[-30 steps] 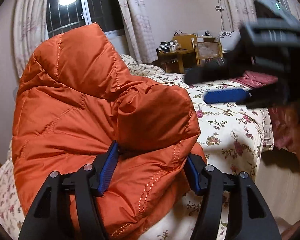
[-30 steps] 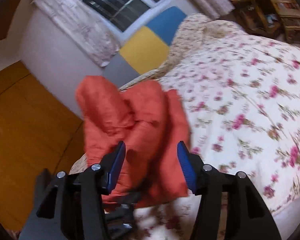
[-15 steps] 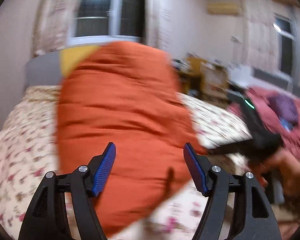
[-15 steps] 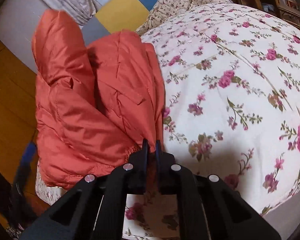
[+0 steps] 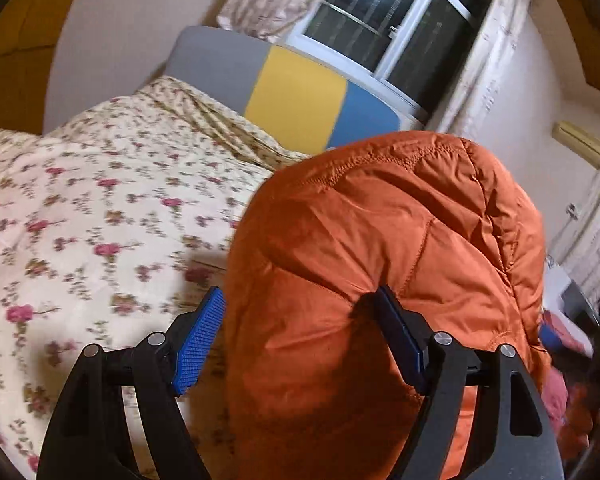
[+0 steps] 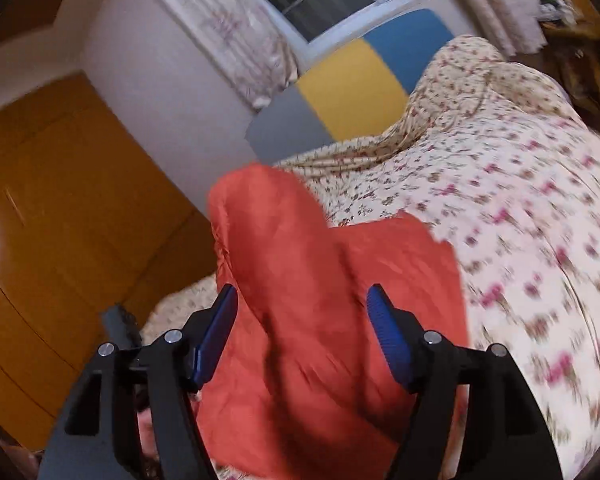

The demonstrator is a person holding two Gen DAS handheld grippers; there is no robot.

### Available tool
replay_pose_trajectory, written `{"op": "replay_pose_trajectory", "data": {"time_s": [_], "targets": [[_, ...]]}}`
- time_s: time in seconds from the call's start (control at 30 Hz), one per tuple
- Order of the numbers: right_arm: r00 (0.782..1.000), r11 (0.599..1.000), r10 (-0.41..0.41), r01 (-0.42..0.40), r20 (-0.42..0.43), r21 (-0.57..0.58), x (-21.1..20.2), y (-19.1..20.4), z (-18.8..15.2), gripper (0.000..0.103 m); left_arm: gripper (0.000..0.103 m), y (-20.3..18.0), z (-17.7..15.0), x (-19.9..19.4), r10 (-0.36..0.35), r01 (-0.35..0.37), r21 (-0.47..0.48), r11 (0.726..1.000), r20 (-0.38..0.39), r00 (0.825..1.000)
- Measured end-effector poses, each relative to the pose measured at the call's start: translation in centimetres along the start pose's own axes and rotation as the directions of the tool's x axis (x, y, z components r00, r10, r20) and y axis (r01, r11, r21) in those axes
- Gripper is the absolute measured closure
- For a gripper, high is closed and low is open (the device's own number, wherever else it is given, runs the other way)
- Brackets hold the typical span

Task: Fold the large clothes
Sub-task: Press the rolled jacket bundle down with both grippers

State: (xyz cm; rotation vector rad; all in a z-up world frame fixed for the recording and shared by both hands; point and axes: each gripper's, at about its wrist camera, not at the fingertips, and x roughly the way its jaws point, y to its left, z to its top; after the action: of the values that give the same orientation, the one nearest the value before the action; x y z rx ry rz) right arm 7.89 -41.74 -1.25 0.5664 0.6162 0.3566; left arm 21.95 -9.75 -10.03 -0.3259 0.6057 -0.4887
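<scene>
An orange puffy down jacket (image 5: 384,264) lies bunched at the near edge of the floral bedspread (image 5: 92,208). My left gripper (image 5: 300,332) is open, its blue pads wide apart around the jacket's bulk, close against the fabric. In the right wrist view the jacket (image 6: 312,292) lies in a rumpled heap on the bedspread (image 6: 540,240). My right gripper (image 6: 302,332) is open with the jacket between and beyond its pads; it grips nothing. The left gripper's black body (image 6: 120,328) shows at the lower left.
A grey, yellow and blue headboard (image 5: 296,96) stands under a dark window (image 5: 384,28) with curtains. An orange wooden wardrobe (image 6: 52,240) is left of the bed. Red cloth (image 5: 560,392) lies at the far right.
My right gripper was shut on the jacket's edge half a second ago and is now open. Both views have swung toward the headboard. The left gripper stays open around the jacket.
</scene>
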Motion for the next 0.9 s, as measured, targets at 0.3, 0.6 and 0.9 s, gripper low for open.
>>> {"op": "replay_pose_trajectory", "data": {"time_s": [0.3,0.6,0.9], "targets": [[0.978,0.975,-0.209,0.210,-0.030,0.069,0.8,-3.3,-2.4,0.087,0.025,-3.3,0.7,1.3,-0.024,0.029,0.069,0.997,-0.073,0.997],[0.958,0.942,-0.285,0.283,-0.016,0.182,0.2,-6.7,-4.0,0.071,0.003,-7.9,-1.0,4.3,0.082,-0.055,0.224,0.973,-0.115,0.990],[0.947,0.931,-0.281,0.309,0.158,-0.195,0.7,4.4,2.0,0.065,0.004,-8.2,3.0,4.7,0.081,-0.058,0.220,0.974,-0.099,0.992]]}}
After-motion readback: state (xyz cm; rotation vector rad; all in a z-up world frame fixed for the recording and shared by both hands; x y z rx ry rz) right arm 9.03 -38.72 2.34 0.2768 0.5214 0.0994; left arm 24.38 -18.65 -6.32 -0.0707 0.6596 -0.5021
